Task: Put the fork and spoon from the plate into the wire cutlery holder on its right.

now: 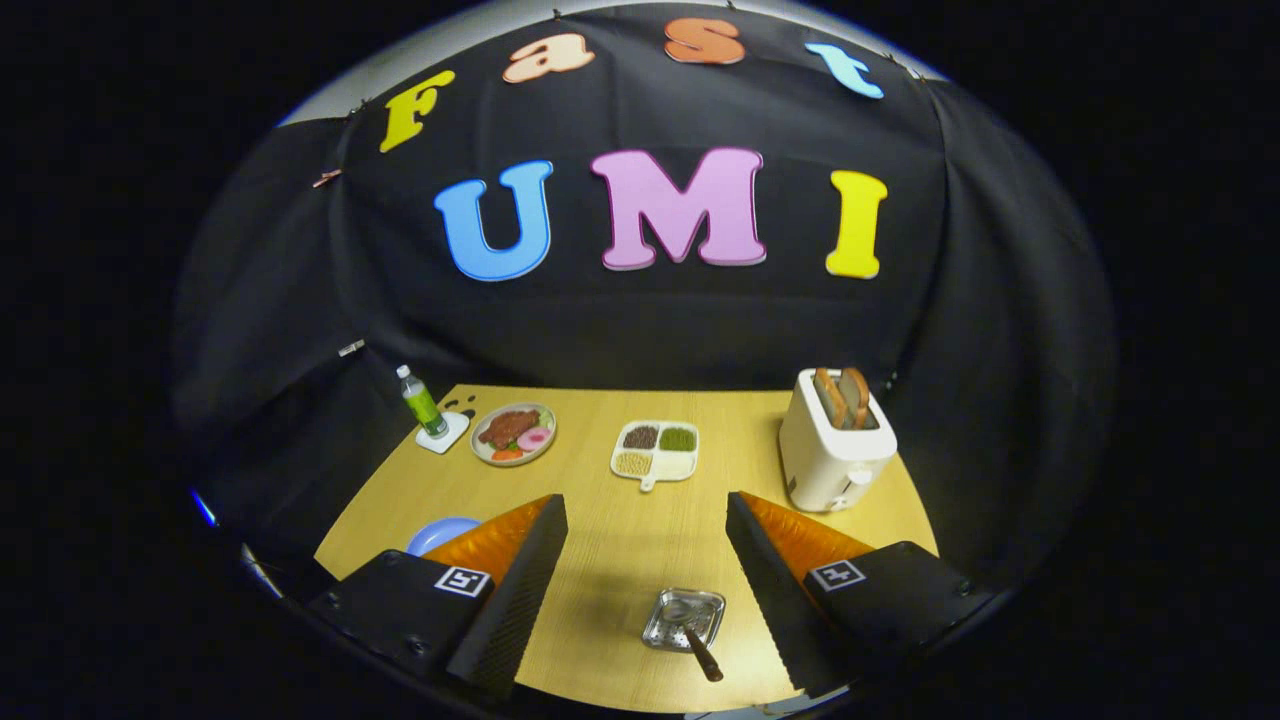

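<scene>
Above the table (640, 540), fingers (520, 580) wide, empty.

Black cloth (640, 320) hangs in loose folds as the booth's wall, closing in the back and both sides. Small clips pin it along its upper edge, where a pale strip (400, 60) of surface shows above it. Below stands a light wood-grain table (620, 530), evenly lit, its far edge meeting the cloth.

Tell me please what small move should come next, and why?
Probably swing left toward the blue plate: the gripper is open and empty, one brown-handled utensil already rests in the wire holder, and the left finger hides the plate's contents.
</scene>
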### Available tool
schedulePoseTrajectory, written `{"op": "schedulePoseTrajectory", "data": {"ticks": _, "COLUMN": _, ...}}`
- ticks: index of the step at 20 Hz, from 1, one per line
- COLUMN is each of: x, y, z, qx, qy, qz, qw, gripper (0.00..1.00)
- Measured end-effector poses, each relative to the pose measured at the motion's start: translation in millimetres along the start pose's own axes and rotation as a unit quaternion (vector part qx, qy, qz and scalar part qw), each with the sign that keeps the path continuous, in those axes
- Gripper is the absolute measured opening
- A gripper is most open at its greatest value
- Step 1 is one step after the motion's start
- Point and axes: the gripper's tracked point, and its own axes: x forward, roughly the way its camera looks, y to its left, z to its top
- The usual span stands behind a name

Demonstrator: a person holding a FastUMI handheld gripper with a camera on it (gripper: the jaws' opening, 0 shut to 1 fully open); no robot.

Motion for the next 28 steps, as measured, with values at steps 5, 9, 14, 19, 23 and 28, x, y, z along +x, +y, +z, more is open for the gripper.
{"op": "schedulePoseTrajectory", "data": {"ticks": 5, "x": -26, "y": 15, "z": 65, "qx": -0.041, "qy": -0.121, "qz": -0.013, "qw": 0.992, "gripper": 0.99}}
{"op": "schedulePoseTrajectory", "data": {"ticks": 9, "x": -33, "y": 23, "z": 99, "qx": -0.054, "qy": -0.17, "qz": -0.021, "qw": 0.984, "gripper": 0.99}}
{"op": "schedulePoseTrajectory", "data": {"ticks": 14, "x": -35, "y": 28, "z": 108, "qx": -0.069, "qy": -0.183, "qz": -0.022, "qw": 0.98, "gripper": 0.99}}
{"op": "schedulePoseTrajectory", "data": {"ticks": 19, "x": -35, "y": 27, "z": 110, "qx": -0.06, "qy": -0.176, "qz": -0.015, "qw": 0.982, "gripper": 0.97}}
{"op": "schedulePoseTrajectory", "data": {"ticks": 23, "x": -35, "y": 29, "z": 110, "qx": -0.059, "qy": -0.176, "qz": -0.015, "qw": 0.982, "gripper": 0.98}}
{"op": "schedulePoseTrajectory", "data": {"ticks": 28, "x": -32, "y": 31, "z": 111, "qx": -0.061, "qy": -0.173, "qz": -0.012, "qw": 0.983, "gripper": 0.98}}
